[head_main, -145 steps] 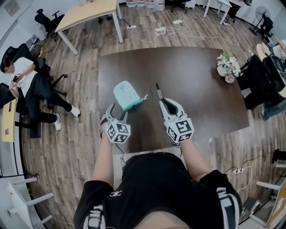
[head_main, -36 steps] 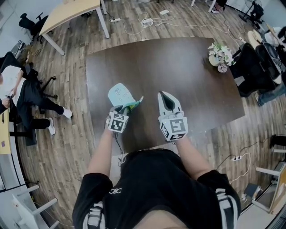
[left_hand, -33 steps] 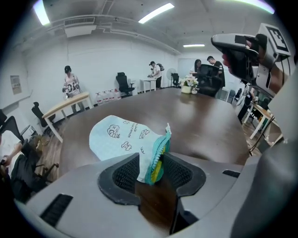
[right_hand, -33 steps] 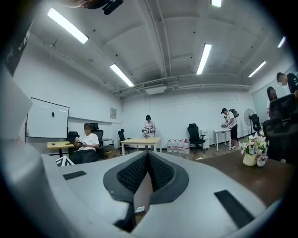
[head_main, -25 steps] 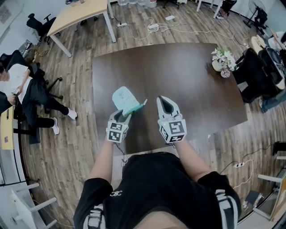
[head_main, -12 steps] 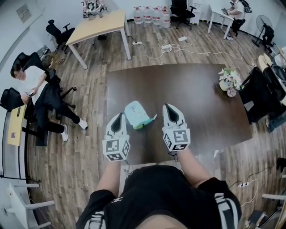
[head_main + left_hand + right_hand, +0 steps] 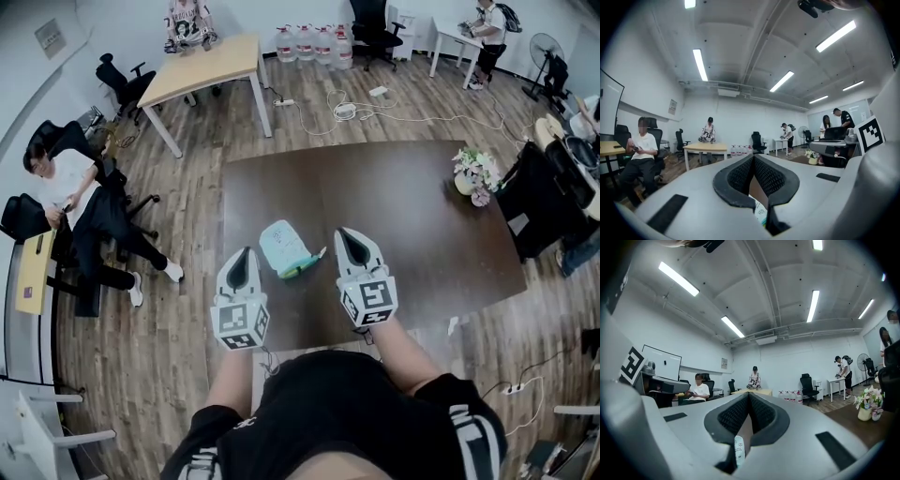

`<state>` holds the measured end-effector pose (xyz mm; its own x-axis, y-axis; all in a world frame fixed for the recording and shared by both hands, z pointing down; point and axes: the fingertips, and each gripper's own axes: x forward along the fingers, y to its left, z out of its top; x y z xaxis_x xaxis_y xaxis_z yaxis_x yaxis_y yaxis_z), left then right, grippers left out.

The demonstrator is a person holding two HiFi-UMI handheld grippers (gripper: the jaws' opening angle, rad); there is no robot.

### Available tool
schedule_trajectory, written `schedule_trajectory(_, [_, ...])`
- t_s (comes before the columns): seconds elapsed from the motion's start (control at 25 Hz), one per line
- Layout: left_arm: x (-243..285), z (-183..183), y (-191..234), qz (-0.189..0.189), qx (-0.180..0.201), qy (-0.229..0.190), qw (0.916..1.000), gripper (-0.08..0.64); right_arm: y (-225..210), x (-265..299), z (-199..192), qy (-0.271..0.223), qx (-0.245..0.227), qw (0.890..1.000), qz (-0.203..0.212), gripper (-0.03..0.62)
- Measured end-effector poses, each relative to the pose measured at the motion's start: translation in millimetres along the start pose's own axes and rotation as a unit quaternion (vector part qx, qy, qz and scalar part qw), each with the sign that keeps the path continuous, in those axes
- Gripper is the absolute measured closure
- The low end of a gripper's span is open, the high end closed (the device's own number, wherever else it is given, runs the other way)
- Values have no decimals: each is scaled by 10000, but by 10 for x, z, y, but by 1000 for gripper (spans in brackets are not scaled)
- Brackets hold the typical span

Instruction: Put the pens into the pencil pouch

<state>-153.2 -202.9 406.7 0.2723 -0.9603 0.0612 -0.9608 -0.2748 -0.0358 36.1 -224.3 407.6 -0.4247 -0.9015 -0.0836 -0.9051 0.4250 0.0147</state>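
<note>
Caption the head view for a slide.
Jaws shut and empty, the left gripper and right gripper flank the pouch on the table.

Shells of the left gripper [image 7: 246, 253] and right gripper [image 7: 343, 232]: pale grey moulded plastic, each narrowing to a rounded tip. Jaw openings rimmed in black. The inner pads [image 7: 740, 174] are black with a fine cross-hatched texture. Flat black rectangular insets [image 7: 667, 213] sit on the shell tops. Each rear end carries a white cube [image 7: 240, 323] printed with black square markers. A thin dark cable [image 7: 266, 360] shows below the left one. Wearer: black short-sleeved top [image 7: 337, 403], white stripes on the sleeves [image 7: 475, 427], a small white logo [image 7: 246, 422] at the left shoulder.
</note>
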Motion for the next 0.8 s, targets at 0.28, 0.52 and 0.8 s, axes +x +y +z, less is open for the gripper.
schedule_trajectory(0.28, [62, -62, -163, -177, 72, 24, 9998, 557, -68, -67, -61, 94, -73, 9999, -96, 592])
schedule_trajectory(0.52, [87, -26, -320, -323, 285, -42, 9991, 557, -117, -93, -53, 125, -88, 9997, -177, 592])
schedule_trajectory(0.8, [125, -82, -372, -363, 331, -24, 9988, 557, -128, -73, -93, 113, -78, 9998, -171, 592])
